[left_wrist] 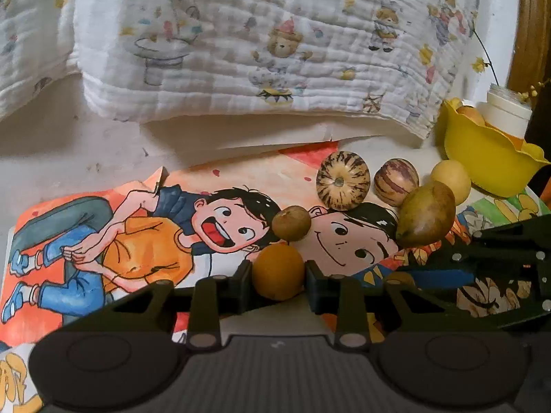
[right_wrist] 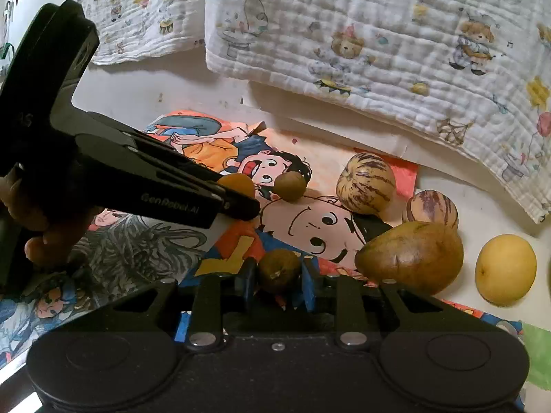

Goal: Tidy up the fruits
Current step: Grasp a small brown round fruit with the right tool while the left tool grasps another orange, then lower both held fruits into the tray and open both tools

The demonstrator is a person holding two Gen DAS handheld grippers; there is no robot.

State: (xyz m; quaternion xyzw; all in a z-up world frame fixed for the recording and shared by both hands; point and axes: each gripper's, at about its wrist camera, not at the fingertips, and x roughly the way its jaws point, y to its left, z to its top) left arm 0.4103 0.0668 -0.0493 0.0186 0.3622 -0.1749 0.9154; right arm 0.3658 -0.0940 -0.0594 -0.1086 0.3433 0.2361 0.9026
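My left gripper is shut on an orange fruit on the cartoon poster; that fruit also shows in the right wrist view. My right gripper is shut on a small brown fruit. Loose on the poster lie a small brown round fruit, two striped melons, a greenish-brown mango and a yellow fruit. A yellow bowl at the right holds fruit.
A folded white printed blanket lies behind the poster. A white jar with a twig stands behind the bowl. The right gripper's black body reaches in at the right of the left wrist view. Bare pale tabletop lies at the left.
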